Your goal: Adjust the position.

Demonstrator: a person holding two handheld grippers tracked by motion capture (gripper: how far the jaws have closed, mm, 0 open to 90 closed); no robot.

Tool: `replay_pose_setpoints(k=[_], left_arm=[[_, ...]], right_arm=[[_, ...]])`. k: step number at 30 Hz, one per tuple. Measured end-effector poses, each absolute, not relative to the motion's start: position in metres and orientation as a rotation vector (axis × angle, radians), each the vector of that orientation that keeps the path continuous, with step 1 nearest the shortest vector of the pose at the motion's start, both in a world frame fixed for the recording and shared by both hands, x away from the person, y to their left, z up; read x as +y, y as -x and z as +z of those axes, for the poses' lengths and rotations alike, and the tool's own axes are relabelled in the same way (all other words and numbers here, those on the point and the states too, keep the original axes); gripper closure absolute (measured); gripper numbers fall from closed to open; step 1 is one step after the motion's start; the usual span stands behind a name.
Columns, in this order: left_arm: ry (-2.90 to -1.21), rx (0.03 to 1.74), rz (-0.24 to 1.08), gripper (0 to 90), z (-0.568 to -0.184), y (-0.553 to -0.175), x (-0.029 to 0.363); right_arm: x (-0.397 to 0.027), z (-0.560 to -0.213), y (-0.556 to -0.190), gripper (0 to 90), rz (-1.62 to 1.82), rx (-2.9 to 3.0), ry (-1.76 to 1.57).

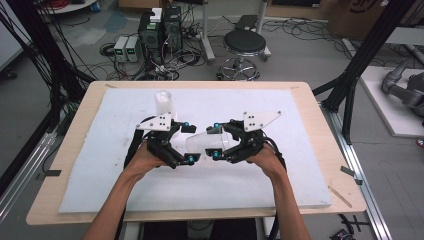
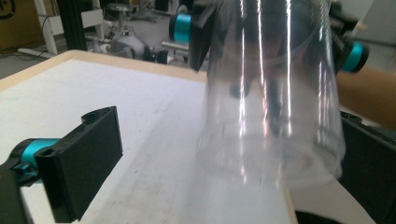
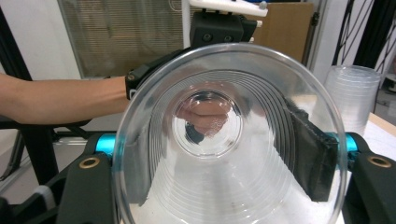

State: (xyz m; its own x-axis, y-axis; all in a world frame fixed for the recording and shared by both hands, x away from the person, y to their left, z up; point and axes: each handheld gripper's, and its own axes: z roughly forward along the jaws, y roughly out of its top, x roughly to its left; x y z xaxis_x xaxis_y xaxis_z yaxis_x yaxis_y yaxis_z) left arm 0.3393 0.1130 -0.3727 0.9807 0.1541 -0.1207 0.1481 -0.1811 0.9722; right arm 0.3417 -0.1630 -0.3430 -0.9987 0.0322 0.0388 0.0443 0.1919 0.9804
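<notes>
Grey floor beyond the bench carries a black round stool (image 1: 244,42), computer towers (image 1: 160,30) and loose cables. Bench (image 1: 60,165) is light wood, covered almost to its edges by a white foam sheet (image 1: 125,185). A clear plastic cup (image 1: 206,143) is held lying on its side above the middle of the sheet, between the two tongs. Right tongs (image 1: 216,140): jaws clamped on the cup's wall from both sides near the rim; in the right gripper view the cup's open mouth (image 3: 229,140) faces the camera, with a black jaw pressed against the wall on each side and the cup's base seen end-on through it. Left tongs (image 1: 188,141): released, jaws spread wide around the base end of the cup; in the left gripper view one jaw stands well clear of the cup (image 2: 273,93), the other sits just beside its wall at the frame edge, contact cannot be told. A stack of clear cups (image 1: 163,103) stands upright on the sheet toward the far edge, left of centre, just behind the left tongs; it also shows at the right in the right gripper view (image 3: 352,95). Both forearms enter from the near edge.
</notes>
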Motion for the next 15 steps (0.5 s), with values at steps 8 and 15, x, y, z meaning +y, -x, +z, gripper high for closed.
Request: replay_pose_setpoints(k=[8,15], left_arm=[[-1.828,0.275,0.077,1.7,-0.373,-0.333,0.123],[-1.85,0.488,0.237,1.8,-0.399,-0.32,0.162]], right_arm=[[-0.167,-0.34,-0.343,33.0,-1.957,-2.484,0.129],[-0.171,-0.326,-0.351,33.0,-1.84,-2.66,0.272]])
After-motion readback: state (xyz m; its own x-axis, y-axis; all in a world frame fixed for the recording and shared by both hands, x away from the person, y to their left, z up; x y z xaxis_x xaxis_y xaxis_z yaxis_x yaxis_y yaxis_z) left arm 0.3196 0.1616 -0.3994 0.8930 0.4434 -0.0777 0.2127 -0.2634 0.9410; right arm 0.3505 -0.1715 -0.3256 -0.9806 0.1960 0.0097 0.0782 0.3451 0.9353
